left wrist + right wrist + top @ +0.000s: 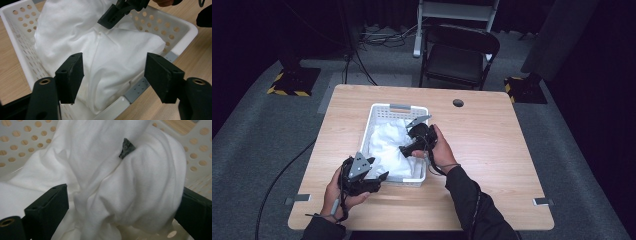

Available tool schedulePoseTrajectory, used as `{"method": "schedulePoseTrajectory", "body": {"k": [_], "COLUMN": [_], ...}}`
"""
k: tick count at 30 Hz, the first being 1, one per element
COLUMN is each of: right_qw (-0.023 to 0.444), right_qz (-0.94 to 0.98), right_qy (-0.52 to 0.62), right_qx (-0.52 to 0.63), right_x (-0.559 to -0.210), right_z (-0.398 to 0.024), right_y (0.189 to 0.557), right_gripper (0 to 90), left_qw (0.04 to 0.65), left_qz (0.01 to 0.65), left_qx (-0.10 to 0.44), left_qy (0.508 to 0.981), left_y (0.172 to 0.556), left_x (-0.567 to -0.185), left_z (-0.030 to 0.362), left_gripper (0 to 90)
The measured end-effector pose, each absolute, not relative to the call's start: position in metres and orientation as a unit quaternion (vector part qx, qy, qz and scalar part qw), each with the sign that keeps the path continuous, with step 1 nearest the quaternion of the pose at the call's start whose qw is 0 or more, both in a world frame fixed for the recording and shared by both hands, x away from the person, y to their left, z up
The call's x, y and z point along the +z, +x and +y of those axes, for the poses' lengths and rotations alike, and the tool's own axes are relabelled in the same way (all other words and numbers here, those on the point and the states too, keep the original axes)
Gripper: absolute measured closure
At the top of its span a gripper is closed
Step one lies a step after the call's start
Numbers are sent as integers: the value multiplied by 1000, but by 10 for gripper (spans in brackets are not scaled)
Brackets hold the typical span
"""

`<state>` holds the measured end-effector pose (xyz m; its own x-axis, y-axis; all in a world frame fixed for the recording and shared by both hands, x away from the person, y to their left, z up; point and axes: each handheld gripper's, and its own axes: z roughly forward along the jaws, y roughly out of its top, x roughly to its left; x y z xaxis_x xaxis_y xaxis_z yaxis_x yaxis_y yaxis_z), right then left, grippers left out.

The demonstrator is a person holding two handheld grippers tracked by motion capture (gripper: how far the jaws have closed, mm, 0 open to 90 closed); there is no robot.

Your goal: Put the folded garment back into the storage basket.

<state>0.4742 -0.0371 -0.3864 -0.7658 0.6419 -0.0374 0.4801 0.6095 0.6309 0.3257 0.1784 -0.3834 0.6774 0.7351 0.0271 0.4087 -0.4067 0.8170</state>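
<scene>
Right gripper [404, 148] is down inside the white basket [397, 107], jaws spread wide with a thick fold of the white cloth [387, 147] bulging between them. In the right gripper view the left jaw sits at 8 o'clock and the right jaw at 4 o'clock, partly behind the fabric; they straddle the bunch, not pinched on it. A small dark grey patch [127, 147] shows in a crease of the cloth at about 1 o'clock; can't tell what it is.

Left gripper [382, 178] hangs at the near rim of the basket, at 7 o'clock from the right gripper, jaws wide apart and holding nothing. In the left gripper view the cloth [105, 57] and the basket [185, 32] lie between its jaws, and the right gripper's jaw tip [112, 16] touches the cloth at 12 o'clock.

Cloth is piled in the basket, filling most of it, heaped above the rim on the near side.

Basket stands mid-table [492, 150], slightly left of centre. Folding chair [460, 52] at 12 o'clock beyond the far table edge.
</scene>
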Motion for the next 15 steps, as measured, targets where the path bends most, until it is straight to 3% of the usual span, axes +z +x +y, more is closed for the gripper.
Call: {"method": "schedulePoseTrajectory", "body": {"k": [10,14,15], "right_qw": [133,133,140], "right_qz": [892,892,895], "right_qy": [300,300,293], "right_qx": [312,312,306], "right_x": [-385,-385,-384], "right_z": [-39,-39,-40], "right_y": [472,472,470], "right_gripper": [54,54,54], "left_qw": [415,413,415], "left_qz": [353,345,341], "left_qx": [190,184,183], "left_qy": [817,822,823], "left_y": [325,323,323], "left_x": [-382,-383,-382], "left_z": [172,167,166], "left_gripper": [124,124,57]}}
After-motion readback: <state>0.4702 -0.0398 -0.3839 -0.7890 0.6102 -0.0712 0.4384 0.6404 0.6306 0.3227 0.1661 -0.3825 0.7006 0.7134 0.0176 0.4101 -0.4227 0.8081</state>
